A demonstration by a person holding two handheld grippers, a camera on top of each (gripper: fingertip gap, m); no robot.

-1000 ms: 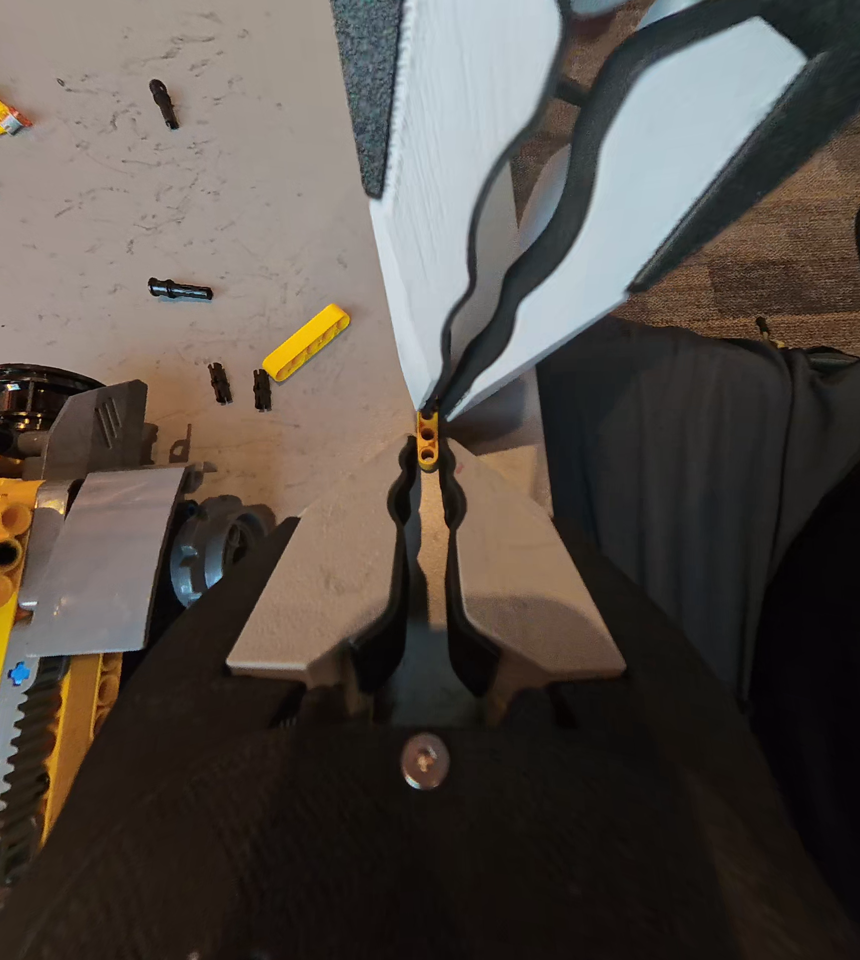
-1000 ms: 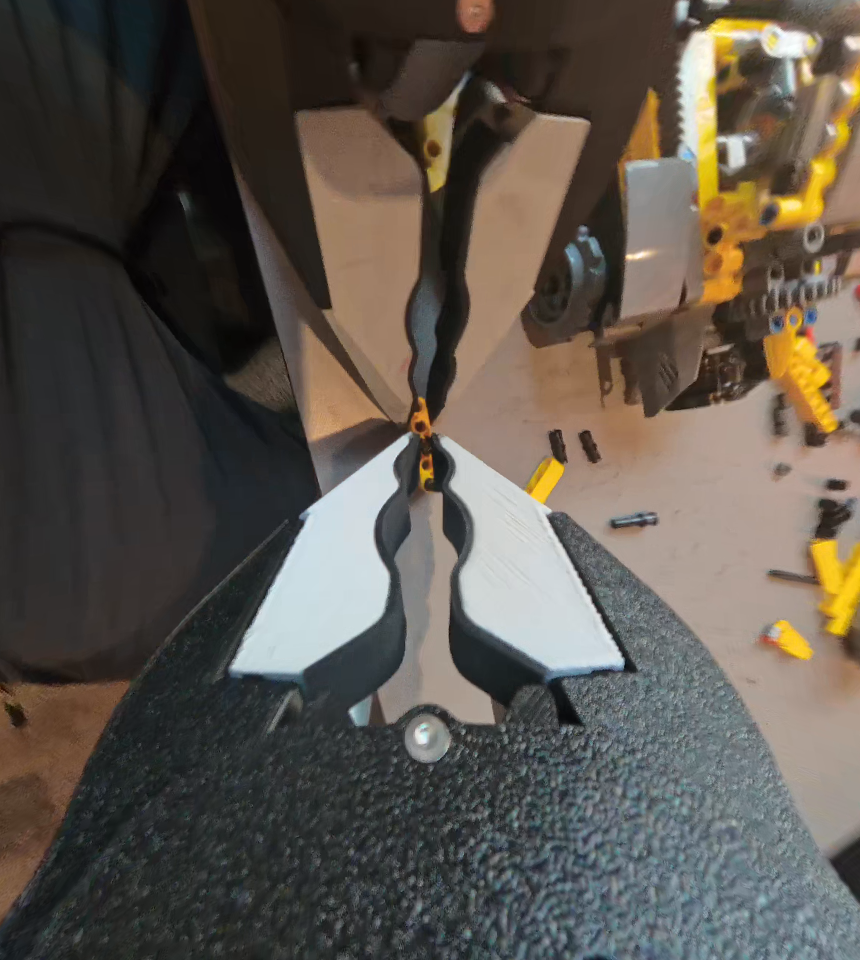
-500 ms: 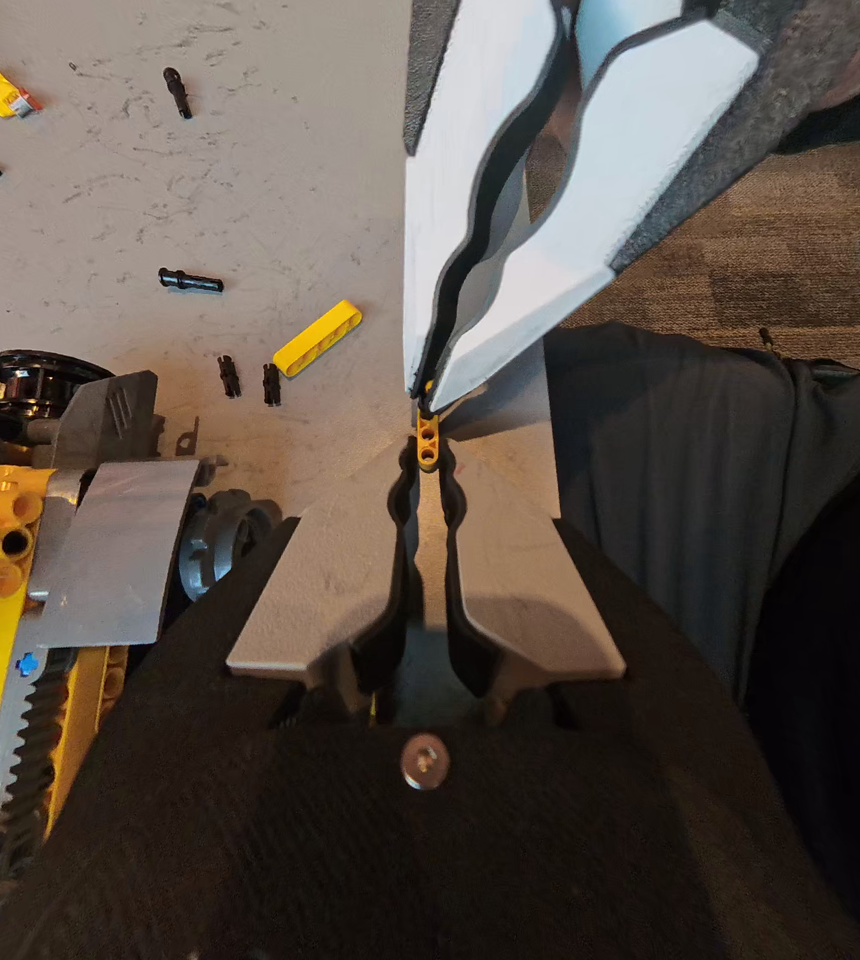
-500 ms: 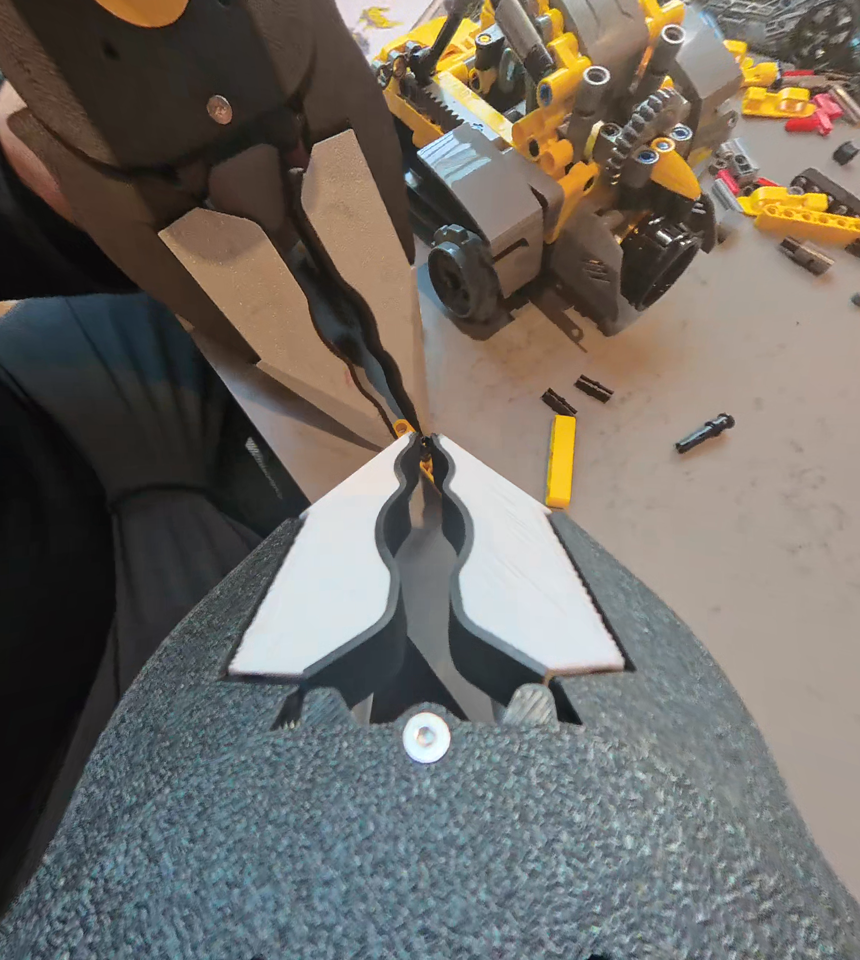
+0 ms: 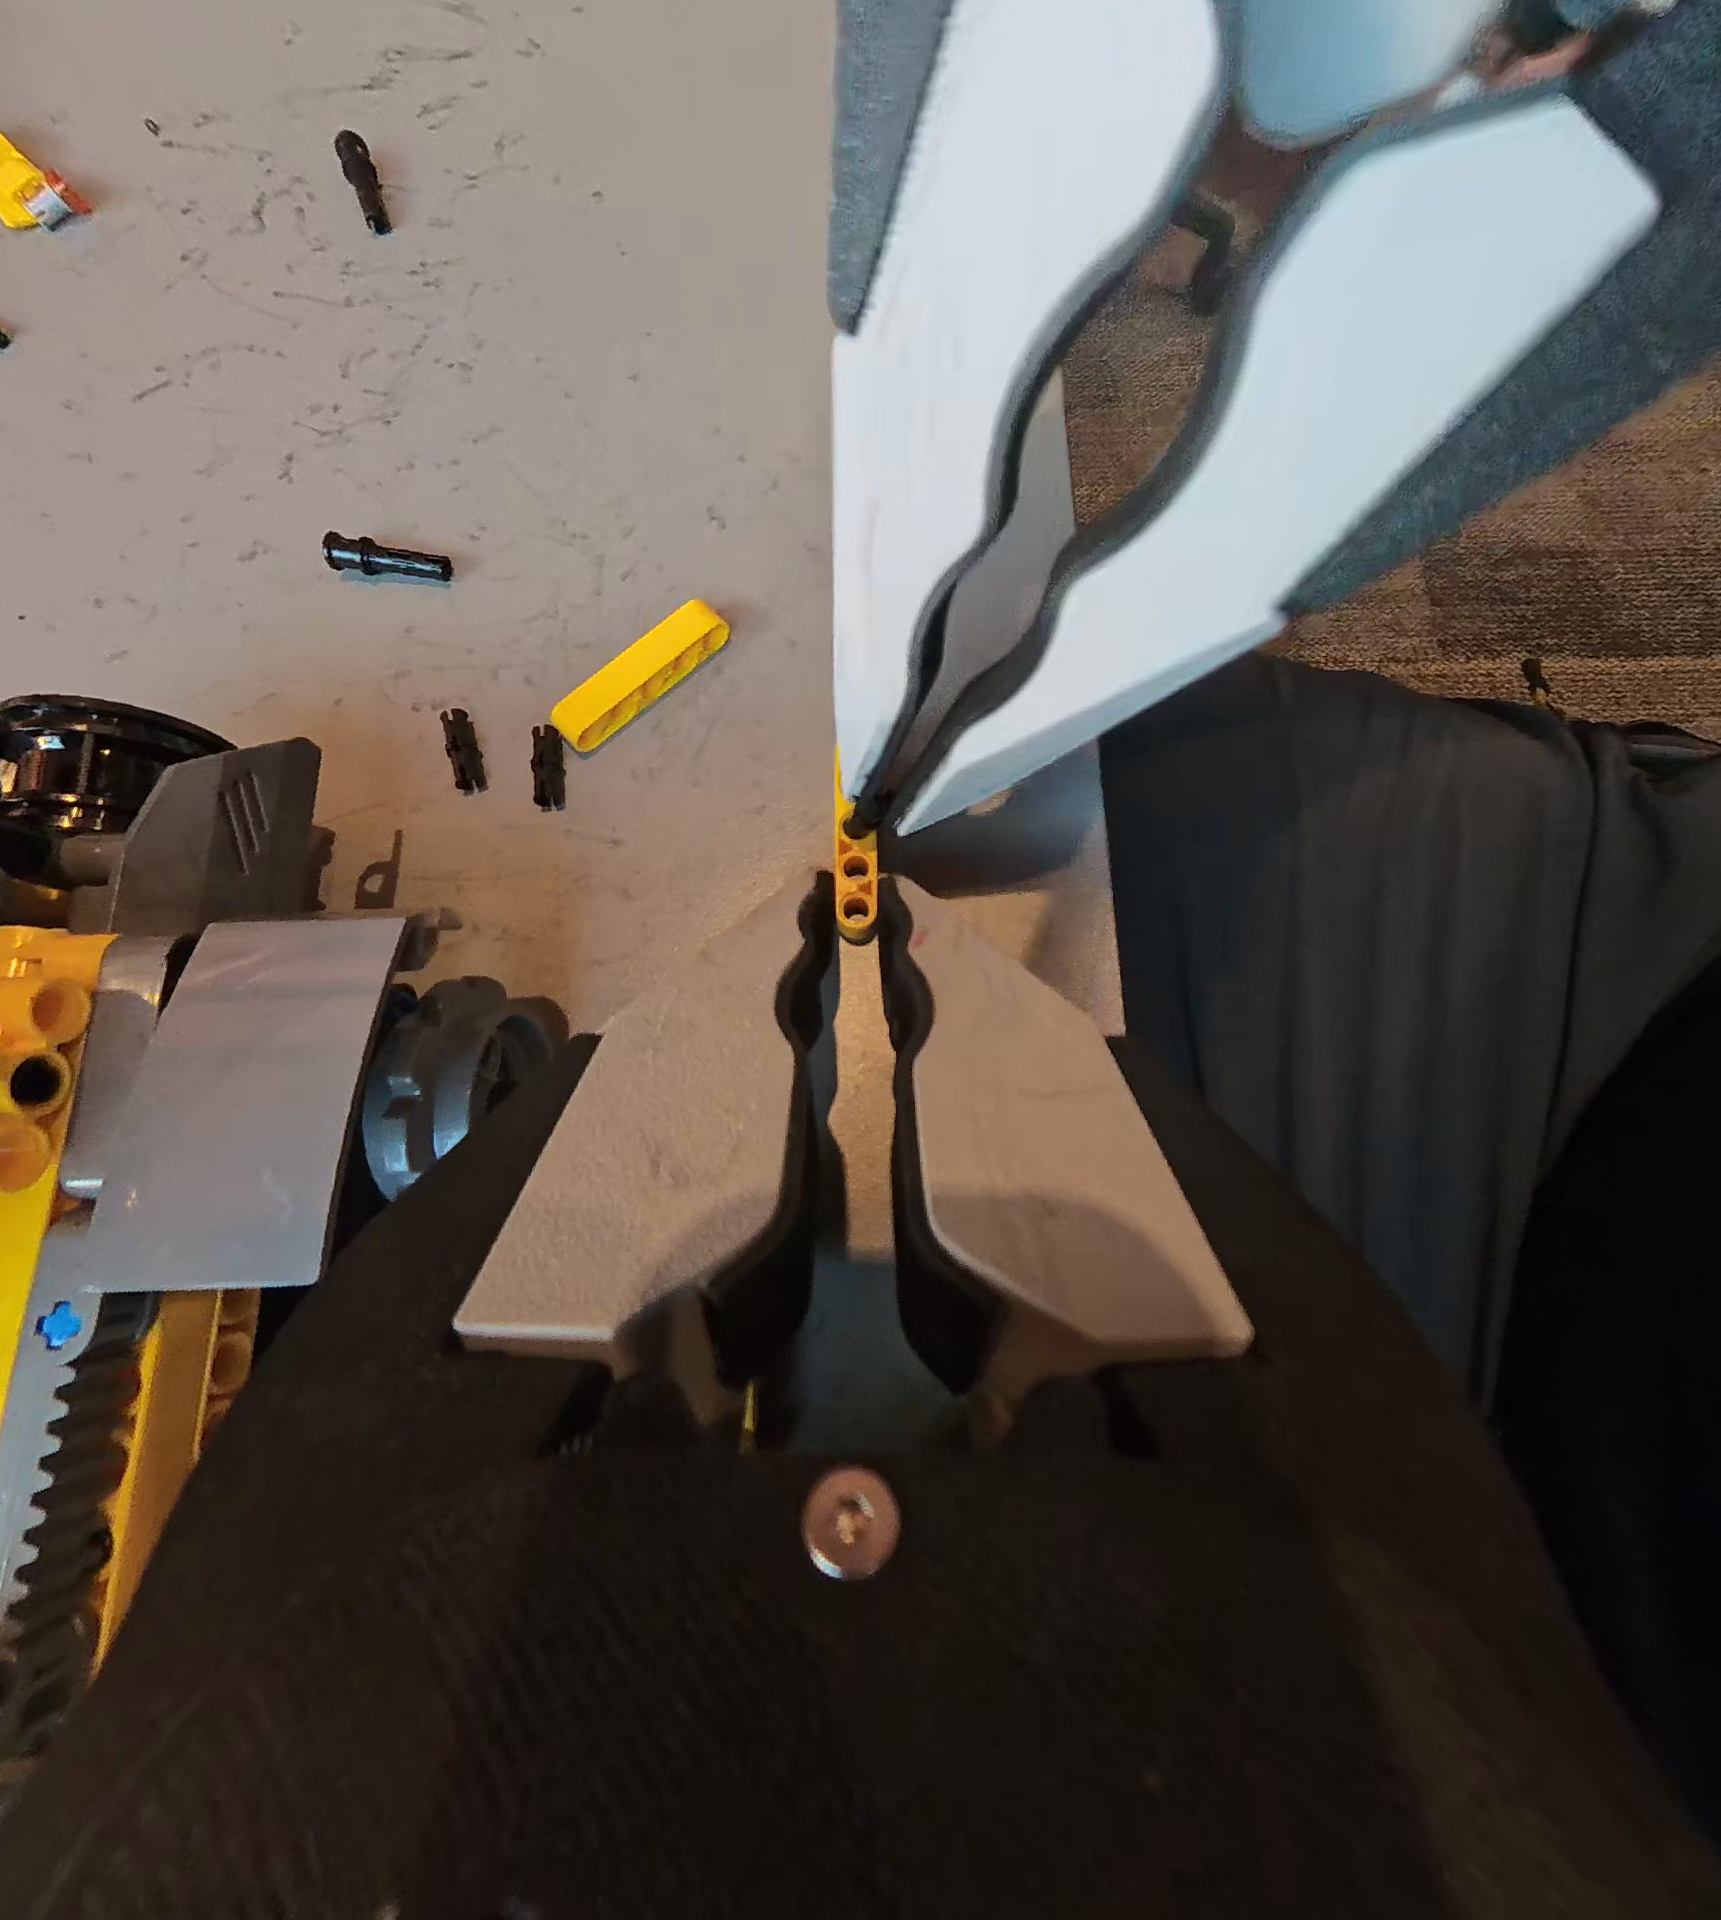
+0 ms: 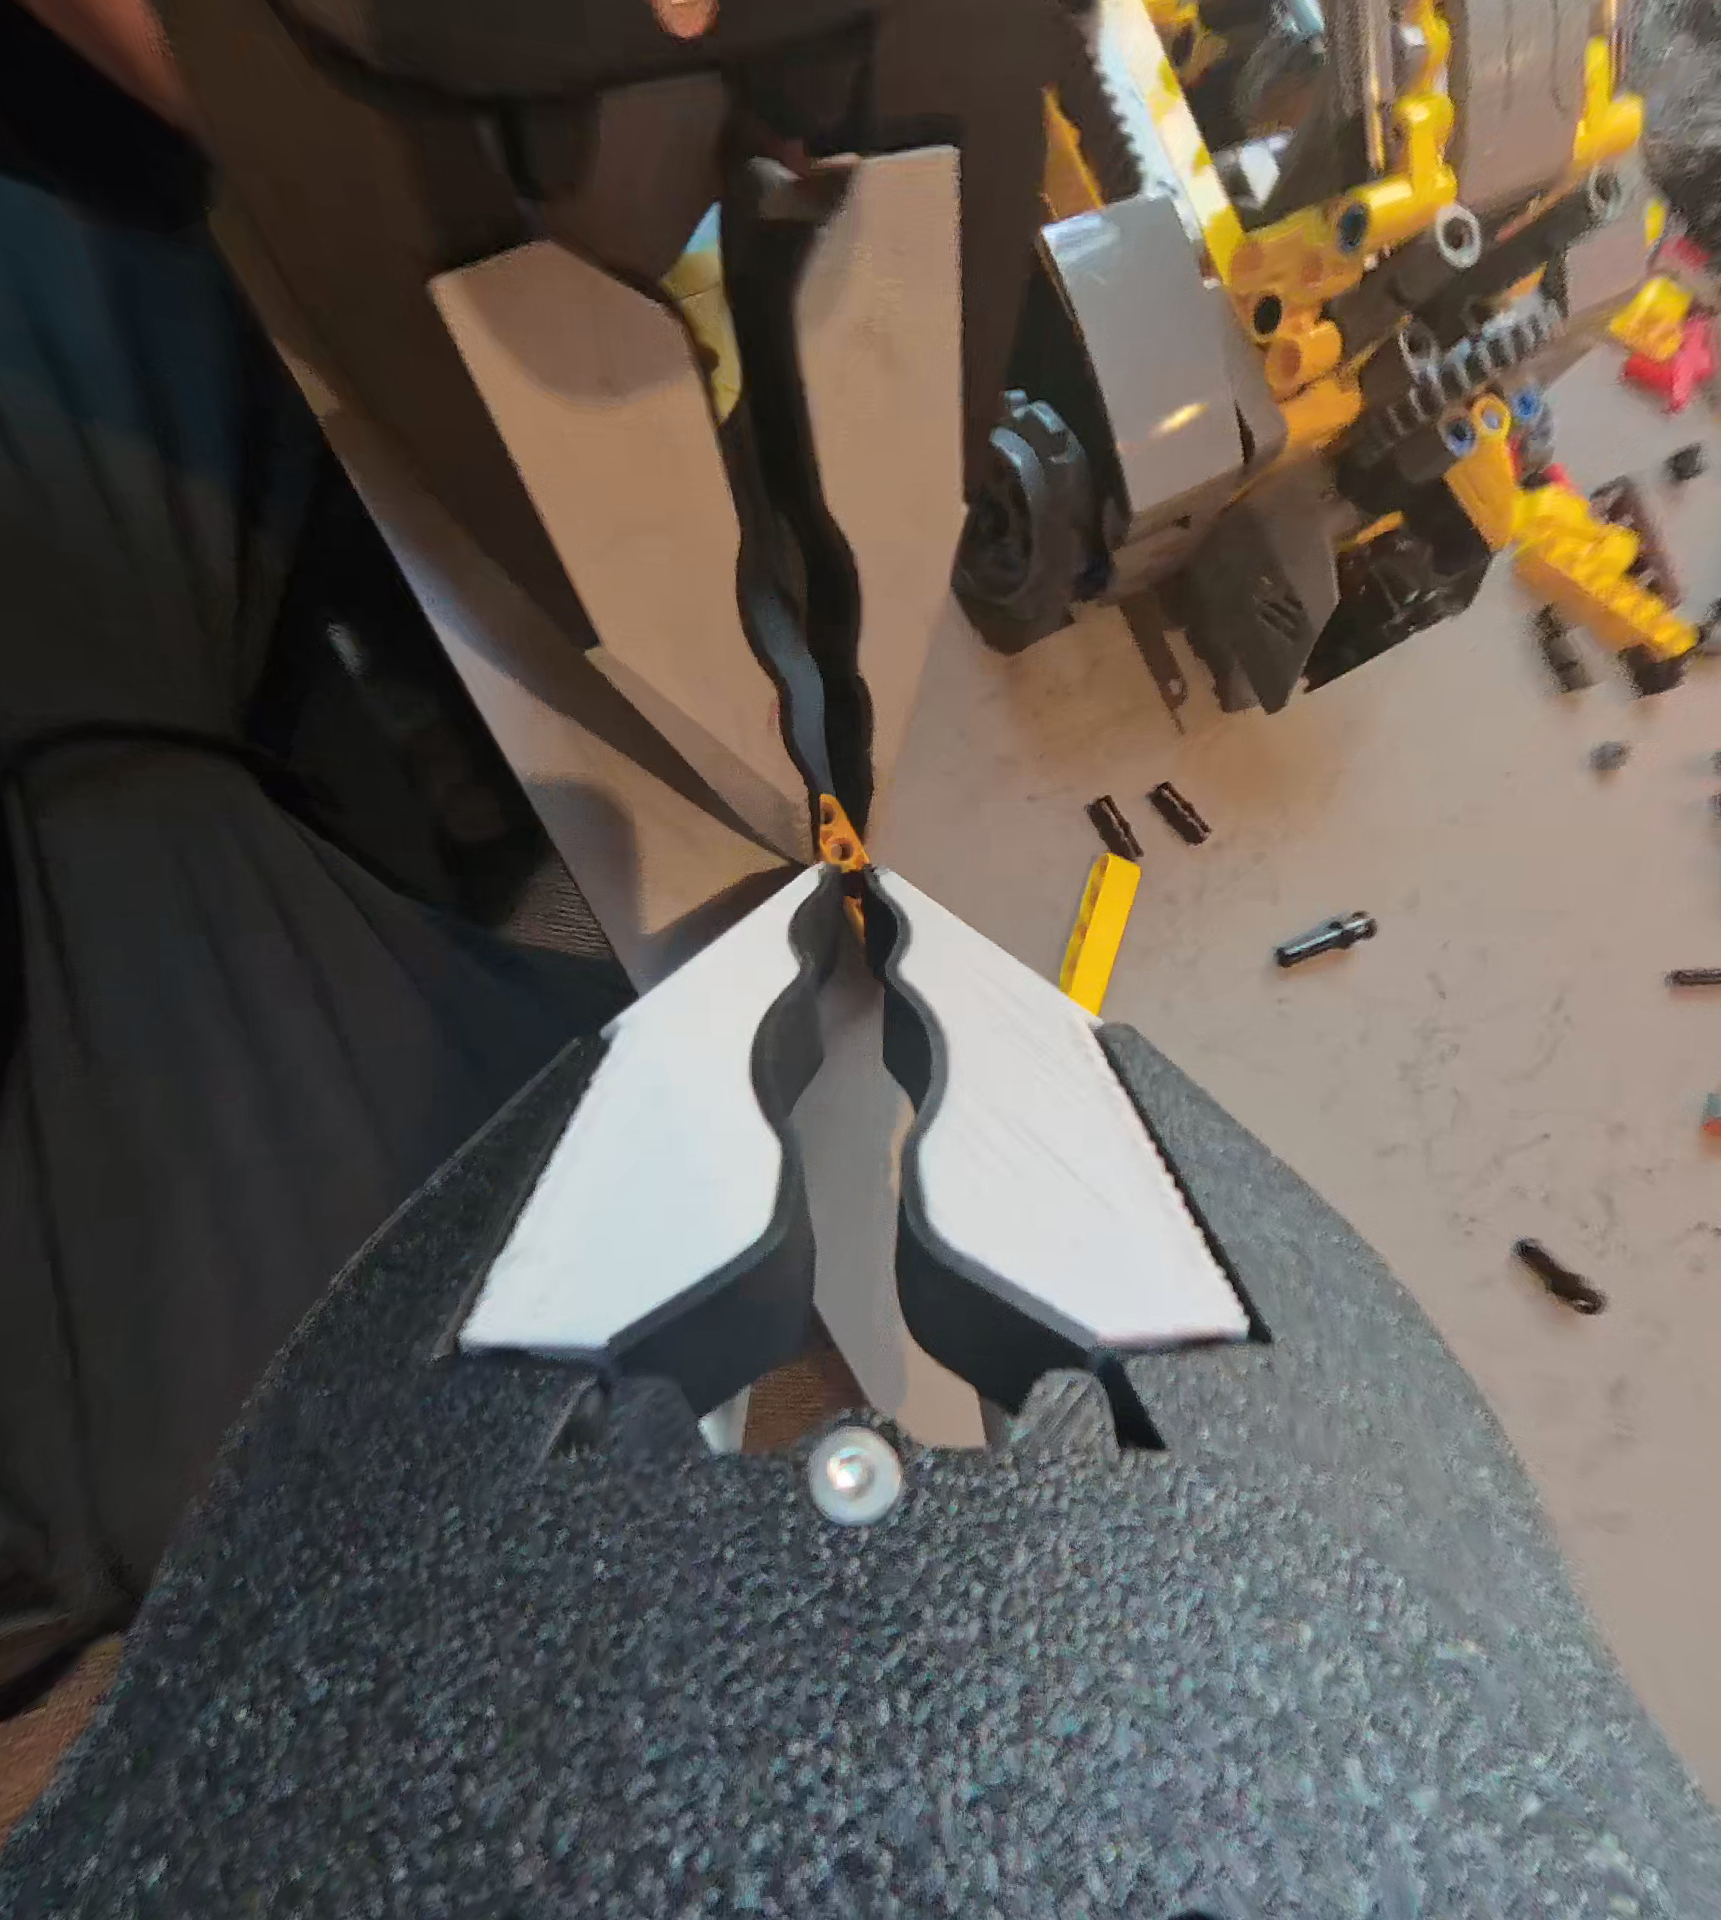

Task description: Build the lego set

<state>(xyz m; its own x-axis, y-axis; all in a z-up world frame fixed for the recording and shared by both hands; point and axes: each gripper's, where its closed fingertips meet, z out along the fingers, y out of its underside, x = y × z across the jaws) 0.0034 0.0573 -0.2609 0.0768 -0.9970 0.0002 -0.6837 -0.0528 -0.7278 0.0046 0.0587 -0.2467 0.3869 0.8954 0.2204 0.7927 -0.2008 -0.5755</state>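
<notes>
My left gripper is shut on a small orange-yellow beam with holes and holds it above the table's near edge. My right gripper, with white fingers, comes from the opposite side and meets it tip to tip. It is shut on a small yellow piece that touches the beam's far end. I cannot tell whether this is a separate part. In the left wrist view the right gripper's tips sit at the beam's top hole.
A yellow and grey brick-built vehicle stands on the beige table. A loose yellow beam, two short black pins and a longer pin lie nearby. A person's dark clothing borders the edge. My two grippers' fingertips are within a few centimetres of each other. The longer pin sits 11 centimetres or so from the ends of my right fingers. The right camera catches it too, in the right wrist view.
The right gripper has swung and tilted about the meeting point, so its view of the vehicle shifted. Both grippers stay shut and tip to tip. The left gripper has barely moved.
</notes>
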